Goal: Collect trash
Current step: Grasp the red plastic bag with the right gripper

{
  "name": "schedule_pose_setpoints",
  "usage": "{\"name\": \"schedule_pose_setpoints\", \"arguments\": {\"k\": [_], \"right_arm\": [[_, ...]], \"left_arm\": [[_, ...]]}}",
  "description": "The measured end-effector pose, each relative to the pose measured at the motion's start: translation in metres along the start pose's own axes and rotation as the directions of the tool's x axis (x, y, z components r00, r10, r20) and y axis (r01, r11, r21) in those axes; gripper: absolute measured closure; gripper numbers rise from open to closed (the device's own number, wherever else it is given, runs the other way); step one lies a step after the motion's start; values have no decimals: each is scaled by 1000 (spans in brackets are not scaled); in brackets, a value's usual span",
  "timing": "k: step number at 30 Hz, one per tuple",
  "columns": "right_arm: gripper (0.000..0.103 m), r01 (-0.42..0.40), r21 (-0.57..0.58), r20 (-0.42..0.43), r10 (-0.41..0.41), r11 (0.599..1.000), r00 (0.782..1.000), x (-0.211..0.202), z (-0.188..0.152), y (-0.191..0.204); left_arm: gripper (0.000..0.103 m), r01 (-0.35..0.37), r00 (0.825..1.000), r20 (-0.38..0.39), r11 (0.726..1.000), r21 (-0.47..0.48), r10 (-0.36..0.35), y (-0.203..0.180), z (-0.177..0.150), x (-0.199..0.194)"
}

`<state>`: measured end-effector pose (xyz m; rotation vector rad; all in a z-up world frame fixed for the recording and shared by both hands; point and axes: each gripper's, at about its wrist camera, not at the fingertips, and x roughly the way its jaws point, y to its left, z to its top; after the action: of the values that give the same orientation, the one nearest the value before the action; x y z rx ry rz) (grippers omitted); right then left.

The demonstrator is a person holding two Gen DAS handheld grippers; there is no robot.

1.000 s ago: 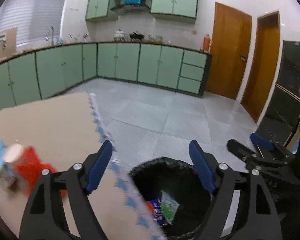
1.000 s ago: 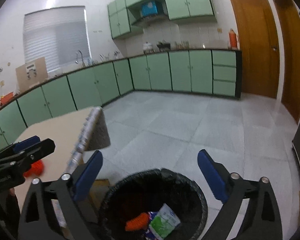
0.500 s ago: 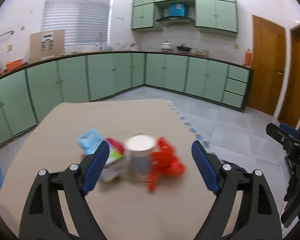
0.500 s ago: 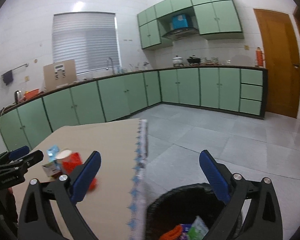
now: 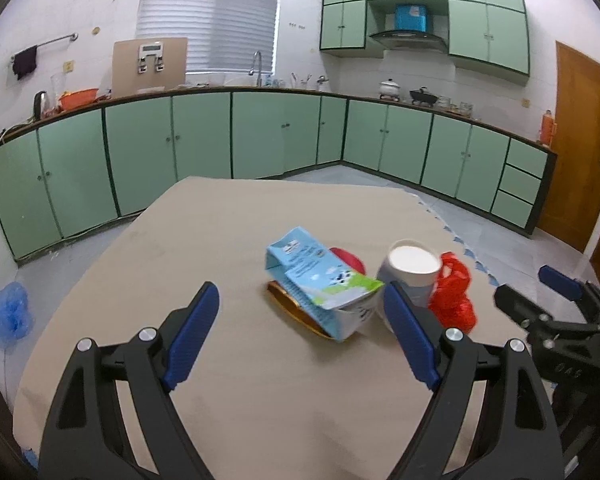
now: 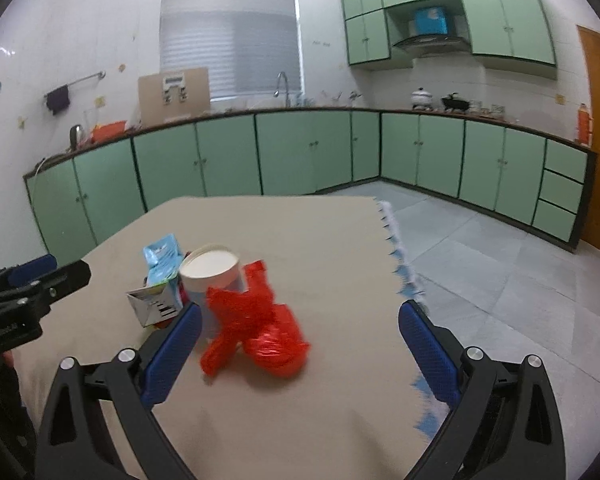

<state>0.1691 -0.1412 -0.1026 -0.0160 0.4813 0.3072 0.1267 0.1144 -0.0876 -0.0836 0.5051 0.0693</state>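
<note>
From the left wrist, the left claw (image 5: pixel 300 332) gapes wide and empty above the table (image 5: pixel 228 240), with a crumpled blue milk carton (image 5: pixel 320 280) lying just ahead beside a white paper cup (image 5: pixel 414 268). From the right wrist, the right claw (image 6: pixel 300 344) also stands wide open, gripping nothing, with a crumpled red plastic bag (image 6: pixel 256 324) on the table between its fingers, against the cup.

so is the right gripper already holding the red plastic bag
No, the right gripper stands wide open and the red plastic bag lies loose on the table between its fingers, untouched.
</note>
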Motion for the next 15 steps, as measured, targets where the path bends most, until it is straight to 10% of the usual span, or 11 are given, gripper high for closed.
{"name": "schedule_pose_setpoints", "arguments": {"k": [15], "right_arm": [[31,-33,18,-109,35,999,993,48,0,10]], "left_arm": [[22,-4,999,-36,1000,-11,3,8,-5,17]]}}
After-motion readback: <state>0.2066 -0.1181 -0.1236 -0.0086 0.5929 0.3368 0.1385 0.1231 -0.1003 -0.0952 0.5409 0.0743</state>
